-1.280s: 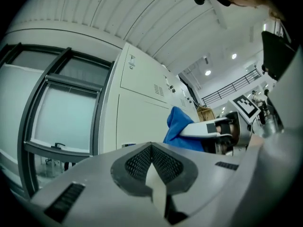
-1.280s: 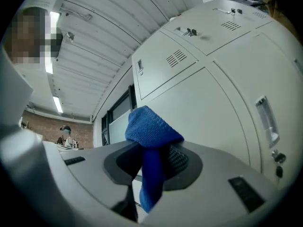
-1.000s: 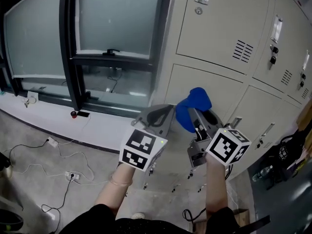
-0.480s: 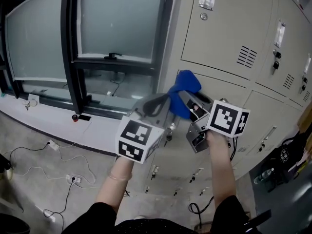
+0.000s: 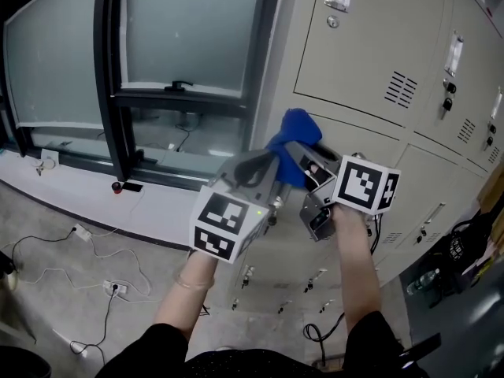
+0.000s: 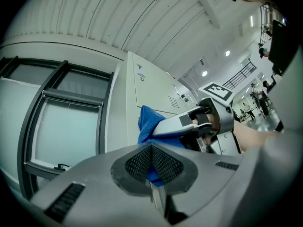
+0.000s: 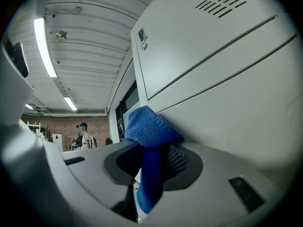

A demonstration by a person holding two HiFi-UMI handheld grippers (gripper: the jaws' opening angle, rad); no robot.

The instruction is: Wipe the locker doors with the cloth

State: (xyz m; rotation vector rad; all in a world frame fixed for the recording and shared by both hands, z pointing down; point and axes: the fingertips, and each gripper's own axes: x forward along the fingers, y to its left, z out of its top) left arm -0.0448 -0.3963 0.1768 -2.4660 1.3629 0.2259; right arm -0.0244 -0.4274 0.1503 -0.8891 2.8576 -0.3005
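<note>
Beige locker doors [image 5: 370,46], and the wipe looked mid-stroke.
Right gripper [image 5: 298,157] pinched the blue cloth [image 5: 293,132] up at a door seam; left gripper [image 5: 253,173] was pressed together, empty. Next up was probably a firm sideways drag.

One cloth [image 5: 295,132]; two tools: left tool [image 6: 152,161], right tool [image 7: 150,157]; one bystander [image 7: 83,137].

Bunched blue cloth [image 5: 295,136] against beige locker door [image 5: 346,144]

Blue cloth [image 5: 298,128]; beige locker doors [image 5: 354,61]; black-and-white patterned cube [image 5: 365,185]; black window frame [image 5: 109,53].
</note>
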